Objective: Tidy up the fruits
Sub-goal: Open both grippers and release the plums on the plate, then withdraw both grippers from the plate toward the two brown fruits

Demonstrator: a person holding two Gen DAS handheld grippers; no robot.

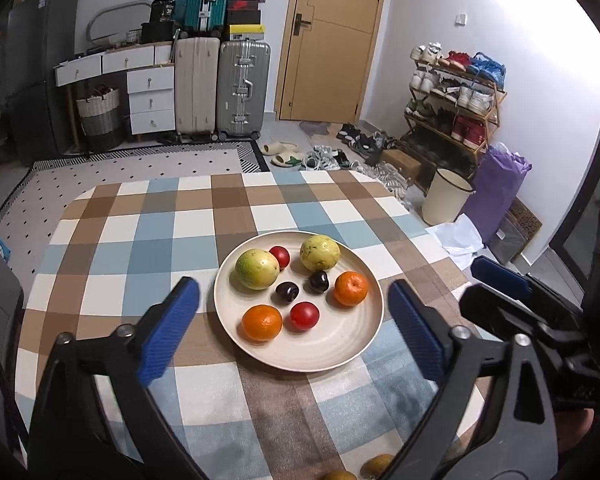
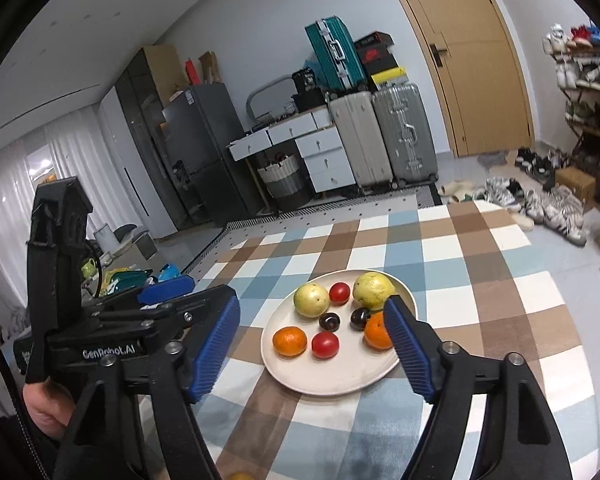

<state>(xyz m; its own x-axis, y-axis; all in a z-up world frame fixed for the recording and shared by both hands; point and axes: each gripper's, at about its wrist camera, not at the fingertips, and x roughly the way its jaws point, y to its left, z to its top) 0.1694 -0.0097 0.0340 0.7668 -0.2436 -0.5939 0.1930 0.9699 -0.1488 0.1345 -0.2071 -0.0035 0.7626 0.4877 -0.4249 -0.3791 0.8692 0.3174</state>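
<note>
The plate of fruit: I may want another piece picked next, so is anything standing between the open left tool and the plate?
Nothing visible does. The left tool stands open and empty above the checked tablecloth, and the plate lies straight ahead between its fingers. The right tool sits off to the side, clear of that path.

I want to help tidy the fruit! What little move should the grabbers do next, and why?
Probably lower the left gripper toward the brownish fruits at the near table edge. Both grippers are open and empty, the plate already holds eight fruits, and those near ones still lie off it.
</note>
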